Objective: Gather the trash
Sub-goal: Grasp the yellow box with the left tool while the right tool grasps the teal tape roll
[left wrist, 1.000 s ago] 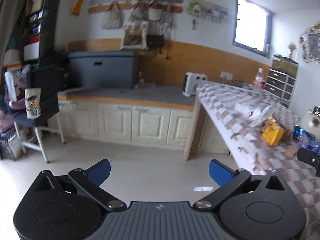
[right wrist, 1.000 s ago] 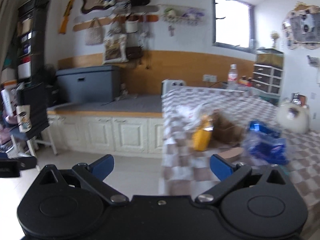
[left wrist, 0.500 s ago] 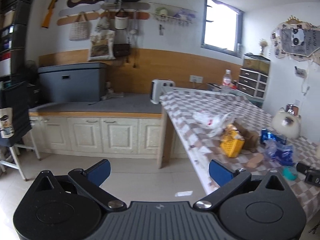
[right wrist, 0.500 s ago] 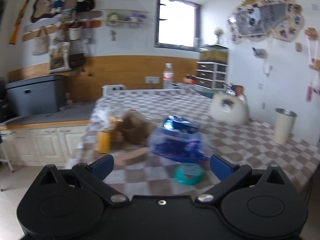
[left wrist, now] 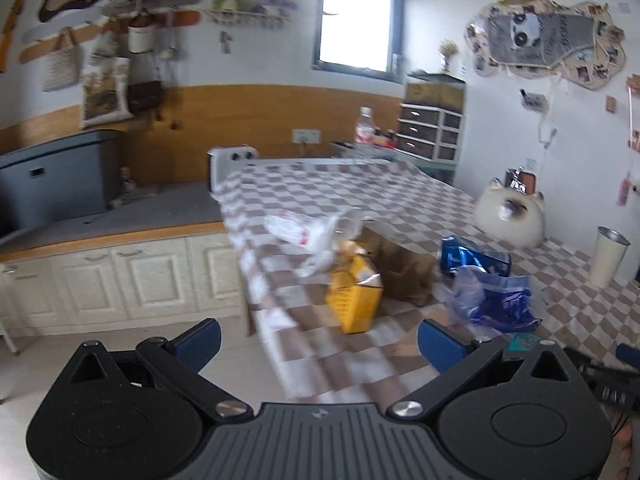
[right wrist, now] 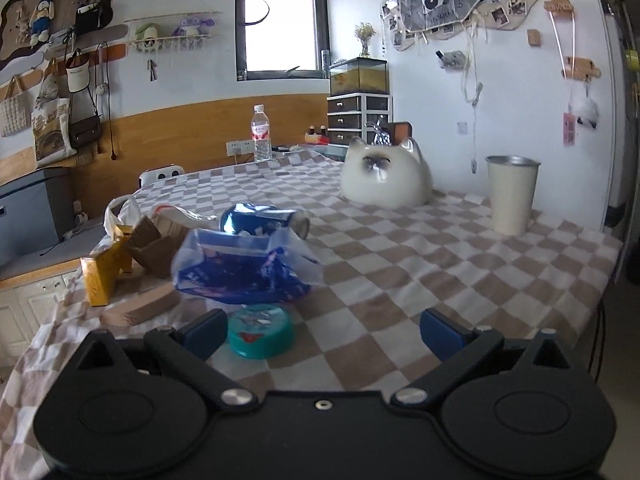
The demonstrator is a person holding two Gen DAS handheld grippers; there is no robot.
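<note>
Right wrist view: both grippers spread wide, nothing held.
Right gripper (right wrist: 320, 330) hovers over the checkered table (right wrist: 440, 248), teal lid (right wrist: 260, 330) by its left fingertip. Blue wrapper (right wrist: 244, 270), blue can (right wrist: 266, 220), yellow carton (right wrist: 102, 272), brown bag (right wrist: 154, 246) beyond. Left gripper (left wrist: 318, 338) faces the table's near edge, pointing at the same trash pile.

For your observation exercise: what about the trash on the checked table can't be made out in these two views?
- Yellow carton print: left wrist view, motion blur.
- Teal lid: left wrist view, mostly behind the left gripper.
- Brown paper bag contents: right wrist view, blurred and partly behind the blue plastic bag.
</note>
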